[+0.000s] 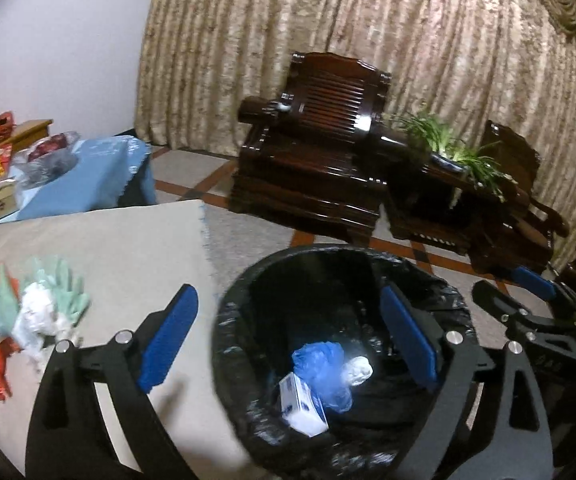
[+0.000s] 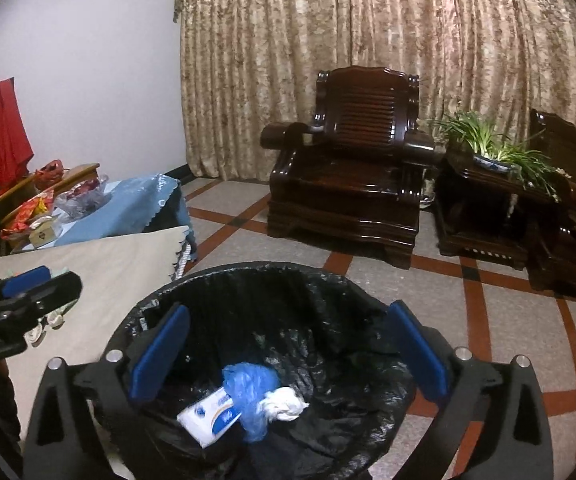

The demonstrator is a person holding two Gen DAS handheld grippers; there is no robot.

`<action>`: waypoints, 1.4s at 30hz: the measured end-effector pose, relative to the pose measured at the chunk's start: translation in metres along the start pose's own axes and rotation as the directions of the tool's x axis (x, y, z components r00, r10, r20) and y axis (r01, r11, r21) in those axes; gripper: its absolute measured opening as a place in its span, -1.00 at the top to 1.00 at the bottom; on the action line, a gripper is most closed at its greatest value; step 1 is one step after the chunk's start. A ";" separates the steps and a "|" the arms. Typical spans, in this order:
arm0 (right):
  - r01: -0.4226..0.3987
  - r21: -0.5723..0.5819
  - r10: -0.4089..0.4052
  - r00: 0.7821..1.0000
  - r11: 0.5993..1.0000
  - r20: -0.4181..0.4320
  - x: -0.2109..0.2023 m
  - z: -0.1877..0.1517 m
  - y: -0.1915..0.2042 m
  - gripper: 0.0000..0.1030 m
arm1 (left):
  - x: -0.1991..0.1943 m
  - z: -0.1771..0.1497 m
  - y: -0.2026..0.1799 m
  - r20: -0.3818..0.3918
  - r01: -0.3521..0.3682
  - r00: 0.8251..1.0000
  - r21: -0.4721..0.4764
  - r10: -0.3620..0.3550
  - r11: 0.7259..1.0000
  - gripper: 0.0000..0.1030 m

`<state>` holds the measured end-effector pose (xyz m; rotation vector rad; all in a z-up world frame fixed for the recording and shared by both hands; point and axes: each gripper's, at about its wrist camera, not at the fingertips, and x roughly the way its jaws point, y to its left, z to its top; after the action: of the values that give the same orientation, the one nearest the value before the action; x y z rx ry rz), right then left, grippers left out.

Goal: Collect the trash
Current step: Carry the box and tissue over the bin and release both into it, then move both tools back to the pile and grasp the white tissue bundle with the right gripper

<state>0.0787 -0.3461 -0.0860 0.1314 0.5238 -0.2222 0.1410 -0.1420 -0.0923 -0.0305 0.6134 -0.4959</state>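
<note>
Right wrist: trash bin (image 2: 327, 292), apparently three items.

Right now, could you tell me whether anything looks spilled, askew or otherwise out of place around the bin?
Nothing is spilled. The lined bin stands upright, holding a blue bag, a small box and crumpled paper. The only mess is the litter pile left on the beige table.

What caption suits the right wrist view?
Open right gripper above the black-lined trash bin holding a blue bag.
</note>
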 end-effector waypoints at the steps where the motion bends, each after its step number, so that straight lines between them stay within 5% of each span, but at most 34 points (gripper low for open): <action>1: -0.005 -0.002 0.005 1.000 1.000 -0.001 0.000 0.000 0.003 -0.89 | -0.005 -0.001 0.004 0.002 -0.017 1.000 -0.005 0.017 1.000 -0.77; 13: -0.168 -0.054 0.168 0.986 0.984 -0.007 0.006 0.002 0.081 -0.89 | -0.062 -0.016 0.077 0.031 -0.227 0.973 -0.068 0.230 0.971 -0.80; 25: -0.324 -0.138 0.320 0.946 0.936 -0.053 0.029 -0.005 0.179 -0.88 | -0.108 -0.039 0.171 0.007 -0.419 0.905 -0.166 0.426 0.892 -0.80; 33: -0.392 -0.197 0.381 0.920 0.899 -0.093 0.052 -0.010 0.237 -0.89 | -0.115 -0.051 0.218 -0.023 -0.495 0.865 -0.207 0.502 0.844 -0.80; 42: -0.467 -0.254 0.436 0.884 0.847 -0.168 0.087 -0.020 0.299 -0.76 | -0.104 -0.054 0.260 -0.043 -0.522 0.848 -0.241 0.528 0.818 -0.79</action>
<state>0.2147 -0.0688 -0.1273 -0.0216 0.6082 0.3287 0.1511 0.1417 -0.1246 -0.0977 0.6246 0.1237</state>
